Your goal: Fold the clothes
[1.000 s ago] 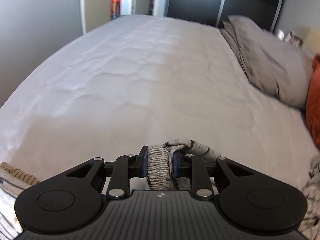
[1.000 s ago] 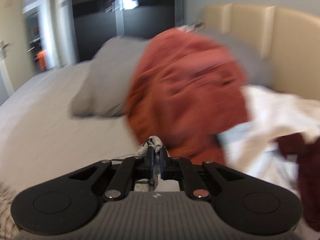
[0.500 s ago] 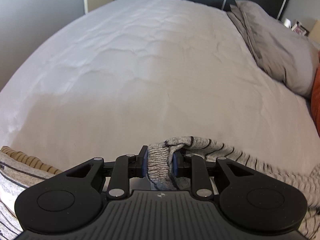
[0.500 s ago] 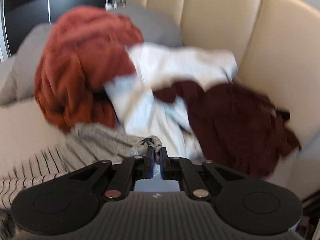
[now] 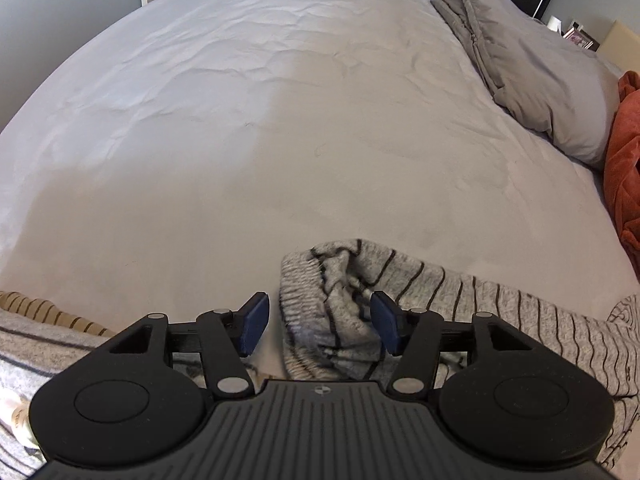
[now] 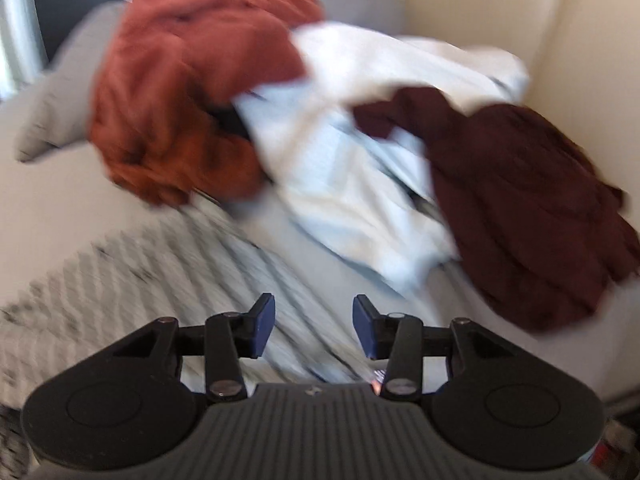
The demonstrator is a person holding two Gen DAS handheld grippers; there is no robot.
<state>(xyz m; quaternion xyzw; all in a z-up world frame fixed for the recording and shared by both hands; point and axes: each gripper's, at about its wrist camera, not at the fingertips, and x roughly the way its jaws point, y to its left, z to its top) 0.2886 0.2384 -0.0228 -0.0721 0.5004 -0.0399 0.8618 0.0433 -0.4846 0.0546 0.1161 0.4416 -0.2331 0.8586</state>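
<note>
A grey knit sweater with thin dark stripes (image 5: 500, 312) lies on the bed, and its ribbed cuff end (image 5: 316, 280) is bunched up between the jaws of my left gripper (image 5: 318, 314). Those jaws are opening: the left pad stands clear of the cloth and the right pad is at its edge, with no squeeze. In the blurred right wrist view the same striped sweater (image 6: 140, 280) spreads under my right gripper (image 6: 314, 314). Its jaws are opening too, with the cloth lying beneath the gap and nothing pinched.
The pale bed sheet (image 5: 280, 140) stretches far ahead, with grey pillows (image 5: 540, 80) at the right. A rust-orange garment (image 6: 192, 92), a white and light-blue one (image 6: 360, 160) and a dark maroon one (image 6: 520, 200) are piled against the beige headboard (image 6: 500, 8). A tan striped cloth (image 5: 40, 308) lies at the left.
Both grippers went from shut on the striped sweater to open, and the cloth dropped onto the bed. The right view swung from the pillows to the clothes pile and dipped.
</note>
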